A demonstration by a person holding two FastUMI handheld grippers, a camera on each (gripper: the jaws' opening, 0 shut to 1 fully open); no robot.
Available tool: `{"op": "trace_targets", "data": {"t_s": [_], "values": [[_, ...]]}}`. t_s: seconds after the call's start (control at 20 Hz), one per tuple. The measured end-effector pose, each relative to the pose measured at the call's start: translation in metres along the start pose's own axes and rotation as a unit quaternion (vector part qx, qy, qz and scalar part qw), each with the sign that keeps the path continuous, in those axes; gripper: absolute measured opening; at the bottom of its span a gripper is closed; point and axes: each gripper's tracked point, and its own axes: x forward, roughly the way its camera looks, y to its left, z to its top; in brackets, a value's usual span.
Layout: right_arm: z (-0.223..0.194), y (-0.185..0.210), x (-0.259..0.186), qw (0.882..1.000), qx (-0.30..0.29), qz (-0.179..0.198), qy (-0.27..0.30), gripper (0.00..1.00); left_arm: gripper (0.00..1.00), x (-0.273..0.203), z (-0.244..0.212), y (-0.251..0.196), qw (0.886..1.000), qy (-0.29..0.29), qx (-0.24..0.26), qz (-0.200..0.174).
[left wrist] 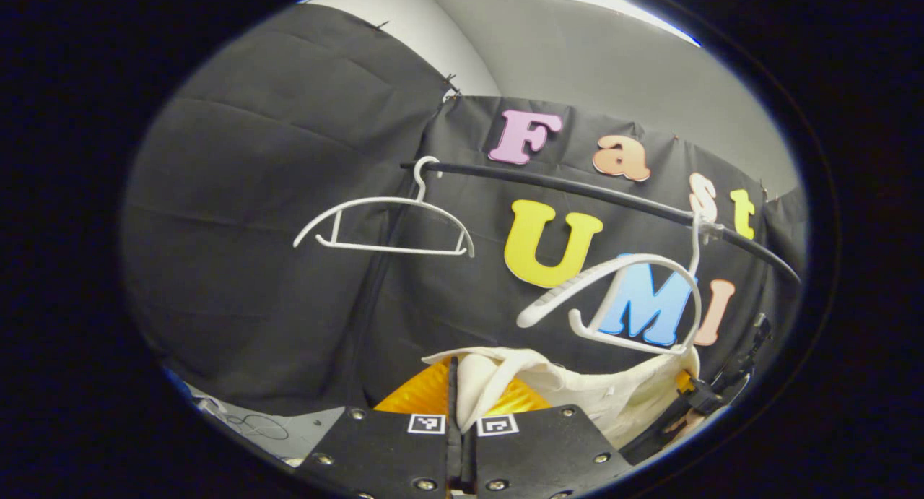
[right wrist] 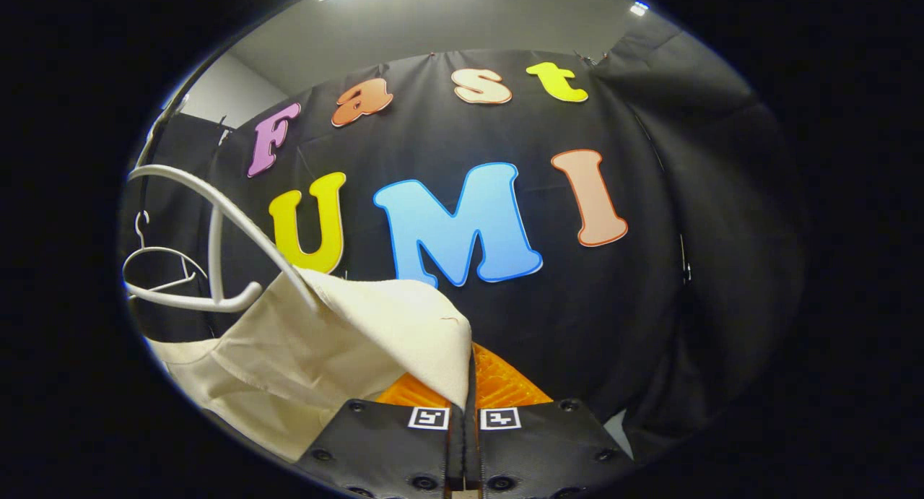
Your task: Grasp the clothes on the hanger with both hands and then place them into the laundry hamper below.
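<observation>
— What did we count along the rail in the left gripper view, going left to right?

— We counted two white hangers on one dark rail (left wrist: 577, 188): a bare hanger (left wrist: 386, 224) on the left, hanging level, and a second hanger (left wrist: 621, 297) farther right, tilted, with the cream garment (left wrist: 577, 391) just below it.

— And the left tool (left wrist: 460, 419)?

— Its two fingers were pressed together on a fold of that garment, the cloth coming up between them. At the right edge we saw the other tool (left wrist: 693, 401) at the far end of the cloth; we could not tell its state from there.

— The right gripper view?

— Again two hangers: the small far one (right wrist: 155, 268) at the left, then the near one (right wrist: 216, 253), its arm lying on the garment (right wrist: 325, 340). We counted one garment only. The right tool (right wrist: 465, 416) was closed on the cloth's corner, both fingers pinching it.

— Anything below?

— An orange ribbed surface (right wrist: 498, 383) showed behind each tool's fingers; we could not tell what it was.
</observation>
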Motion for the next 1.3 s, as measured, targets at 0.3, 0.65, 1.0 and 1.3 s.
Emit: {"op": "trace_targets", "data": {"t_s": [0.3,0.65,1.0,1.3], "values": [[-0.009,-0.011,-0.057,1.000,-0.005,-0.011,0.025,0.02,0.01,-0.020,-0.025,0.010,0.999,0.029,0.006,-0.017],[-0.002,-0.003,-0.170,0.998,-0.028,-0.050,0.022,0.02,0.00,-0.062,-0.022,0.058,0.995,0.059,0.025,-0.076],[-0.002,0.033,-0.280,0.997,-0.040,-0.064,0.016,0.02,0.01,-0.106,-0.015,0.093,0.987,0.059,0.057,-0.139],[-0.011,0.087,-0.354,0.999,0.010,-0.037,0.011,0.00,0.00,-0.139,-0.022,0.112,0.976,0.067,0.085,-0.187]]}}
